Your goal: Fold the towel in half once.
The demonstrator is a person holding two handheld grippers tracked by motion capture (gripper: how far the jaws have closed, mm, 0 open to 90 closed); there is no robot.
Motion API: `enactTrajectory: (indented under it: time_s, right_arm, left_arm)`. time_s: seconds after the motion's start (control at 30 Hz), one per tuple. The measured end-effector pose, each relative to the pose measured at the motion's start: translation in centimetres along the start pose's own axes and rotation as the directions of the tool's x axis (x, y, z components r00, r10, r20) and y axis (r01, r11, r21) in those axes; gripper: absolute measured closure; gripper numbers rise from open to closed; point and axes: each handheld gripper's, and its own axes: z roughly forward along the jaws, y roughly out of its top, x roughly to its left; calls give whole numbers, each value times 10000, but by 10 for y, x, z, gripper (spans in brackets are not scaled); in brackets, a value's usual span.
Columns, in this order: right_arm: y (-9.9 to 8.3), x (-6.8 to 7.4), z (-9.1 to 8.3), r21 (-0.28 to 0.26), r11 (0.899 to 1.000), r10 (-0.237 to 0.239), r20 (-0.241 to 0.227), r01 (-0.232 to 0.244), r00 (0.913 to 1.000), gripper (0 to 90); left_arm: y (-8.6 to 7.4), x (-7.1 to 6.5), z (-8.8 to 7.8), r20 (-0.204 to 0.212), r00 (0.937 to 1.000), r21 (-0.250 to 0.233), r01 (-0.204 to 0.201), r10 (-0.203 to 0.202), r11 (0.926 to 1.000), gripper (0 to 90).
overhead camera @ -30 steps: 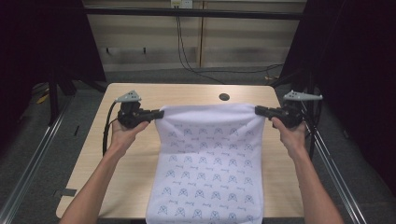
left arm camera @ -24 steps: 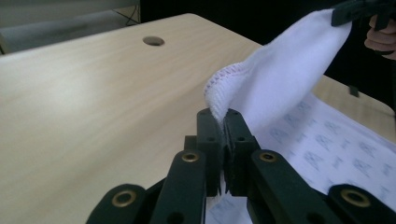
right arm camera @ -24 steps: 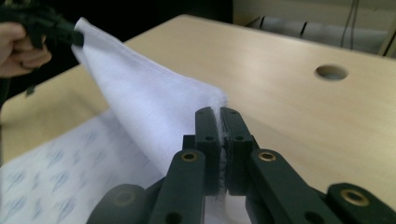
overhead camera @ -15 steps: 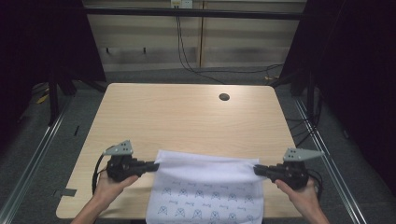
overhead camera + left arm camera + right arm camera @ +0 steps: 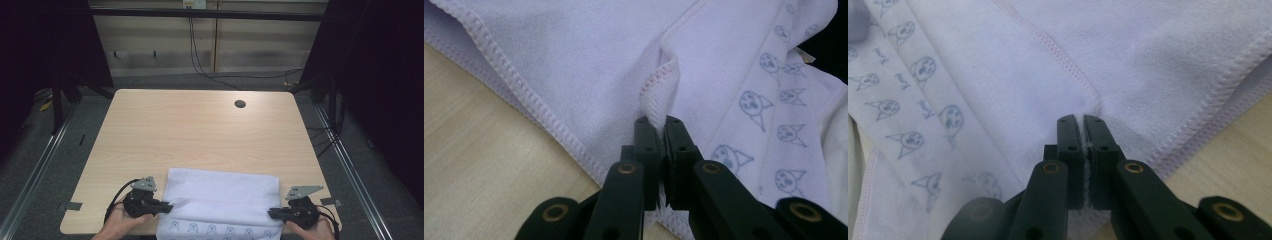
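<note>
A white towel (image 5: 220,197) with small printed cat faces lies folded over at the near edge of the wooden table (image 5: 195,130), its printed end hanging off toward me. My left gripper (image 5: 167,206) is shut on the towel's left corner, and the pinched hem (image 5: 658,107) rises between its jaws. At the towel's right corner my right gripper (image 5: 272,214) is shut on the cloth (image 5: 1058,80), whose edge is clamped between the pads. Both hands sit low at the table's front edge.
A round cable hole (image 5: 240,104) sits near the table's far right. Bare tabletop stretches beyond the towel. Dark curtains and metal floor rails (image 5: 40,165) flank the table, with cables (image 5: 200,55) hanging behind.
Both grippers have pulled the towel from the table's far side toward me and down to the front edge. The cloth now lies folded over on the table instead of stretched out.
</note>
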Motion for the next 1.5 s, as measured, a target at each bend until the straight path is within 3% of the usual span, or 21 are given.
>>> enactTrajectory:
  time_s: [0.17,0.43,0.47,0.7,0.9,1.2,1.3,1.5]
  right_arm:
    - [8,-9,5,-255,9996,114,499,-102,9987,872]
    - [28,-36,15,-516,9979,440,925,-393,9947,872]
    - [32,-40,16,-510,9979,444,1053,-392,9934,872]
    - [55,-62,28,-556,9972,569,1383,-497,9888,872]
    - [70,-78,36,-606,9974,486,1720,-387,9839,873]
    - [92,-103,49,-917,9948,612,1852,-447,9808,872]
    - [97,-109,52,-1024,9932,737,1870,-551,9796,872]
    - [111,-125,62,-1374,9875,1015,1768,-776,9790,872]
  left_arm:
    - [11,9,5,-763,9970,-191,91,-105,9998,872]
    - [37,43,15,-1407,9894,-440,286,-345,9986,873]
    - [41,46,16,-1630,9860,-485,277,-352,9984,872]
    - [59,75,23,-2117,9734,-895,698,-874,9935,873]
    - [74,91,30,-2636,9599,-1043,701,-955,9921,873]
    - [86,116,33,-2882,9474,-1376,1029,-1392,9851,873]
    - [90,124,34,-3013,9398,-1591,1169,-1610,9803,872]
    - [99,137,35,-3344,9288,-1507,1146,-1597,9819,872]
